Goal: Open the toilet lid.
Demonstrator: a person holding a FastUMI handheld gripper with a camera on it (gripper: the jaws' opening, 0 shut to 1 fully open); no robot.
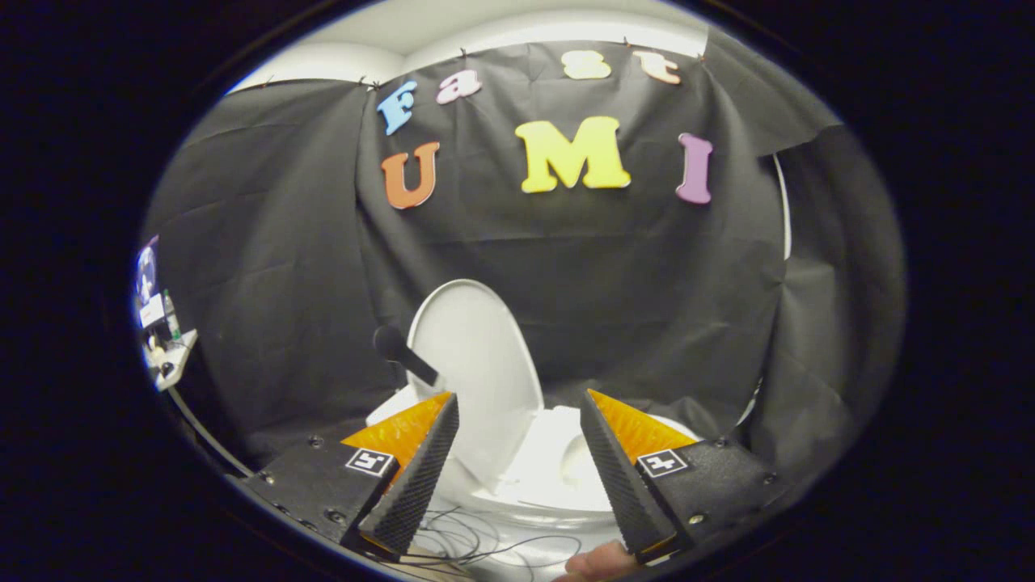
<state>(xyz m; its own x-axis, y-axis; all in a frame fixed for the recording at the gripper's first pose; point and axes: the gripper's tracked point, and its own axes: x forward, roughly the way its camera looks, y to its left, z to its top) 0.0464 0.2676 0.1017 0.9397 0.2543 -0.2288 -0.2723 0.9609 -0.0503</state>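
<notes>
One toilet [558, 469] stands against the far black wall [267, 267], its single lid [477, 364] raised nearly upright, long axis vertical, tilted slightly left, just beyond the fingers. One gripper [517, 420] hangs released, two fingers [420, 469] spread wide, gripping nothing. Thin wires [477, 541] lie near.

White oval toilet lid [477, 364] raised, standing near upright, leaning slightly back against black cloth, above open toilet bowl [558, 477].

toilet bowl [558, 477] partly behind claw [519, 408] fingers, left clutter [162, 331] too small
</notes>
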